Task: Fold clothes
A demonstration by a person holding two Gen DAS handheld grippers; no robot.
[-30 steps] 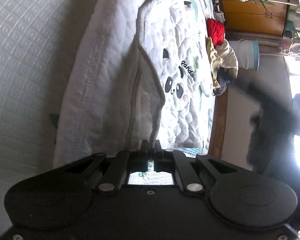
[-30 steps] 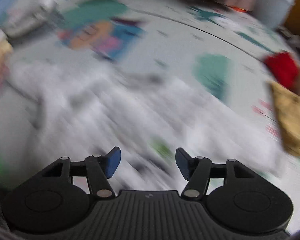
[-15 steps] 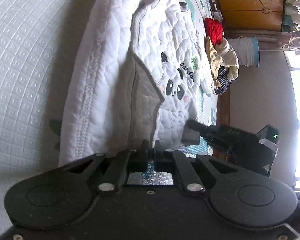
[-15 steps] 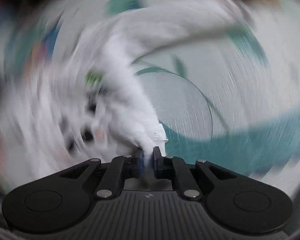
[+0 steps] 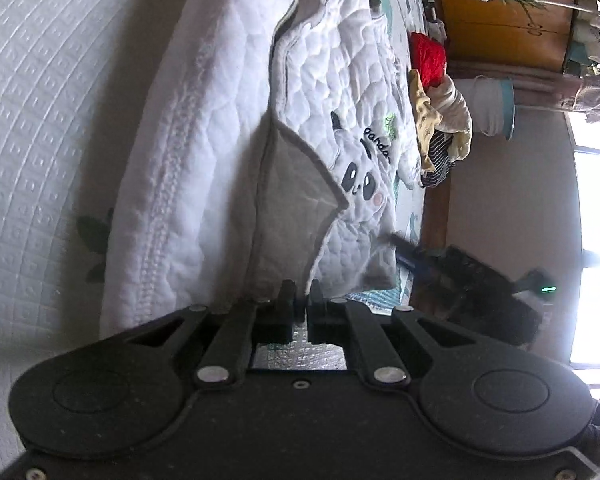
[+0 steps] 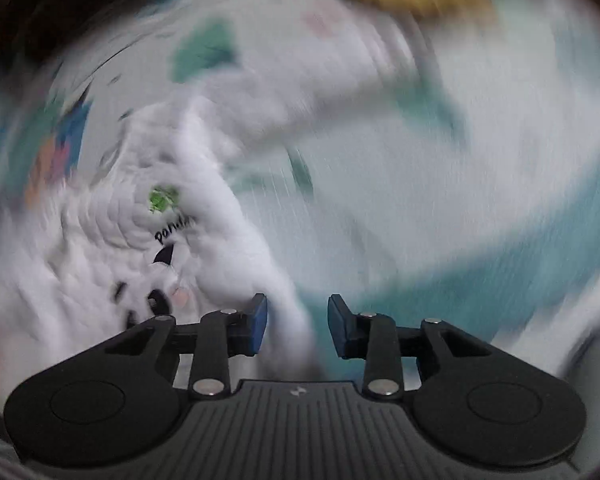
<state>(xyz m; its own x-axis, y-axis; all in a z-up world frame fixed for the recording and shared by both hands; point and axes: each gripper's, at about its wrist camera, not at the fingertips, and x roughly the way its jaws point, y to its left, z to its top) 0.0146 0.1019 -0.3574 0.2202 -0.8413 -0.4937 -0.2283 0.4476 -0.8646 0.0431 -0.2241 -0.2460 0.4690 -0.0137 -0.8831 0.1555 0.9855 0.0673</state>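
Because the panda jacket [image 5: 340, 92] is soft, puffy and light, it will bend and flop wherever it is lifted — so a corner or the grey edge trim is the best place to hold. Nearest the jacket's bottom edge, the left gripper [image 5: 300, 292] has its jaws pressed together on that grey trim. Just beside the panda face, the right gripper [image 6: 296, 320] has its jaws opening, with a white flap lying between the blue pads, not pinched. Under the jacket lies a play mat [image 6: 440, 200] with teal shapes. Past the jacket's far side sits a pile of clothes [image 5: 436, 92] — red, yellow and striped. The right view is very blurry, so that flap's edge is hard to make out.
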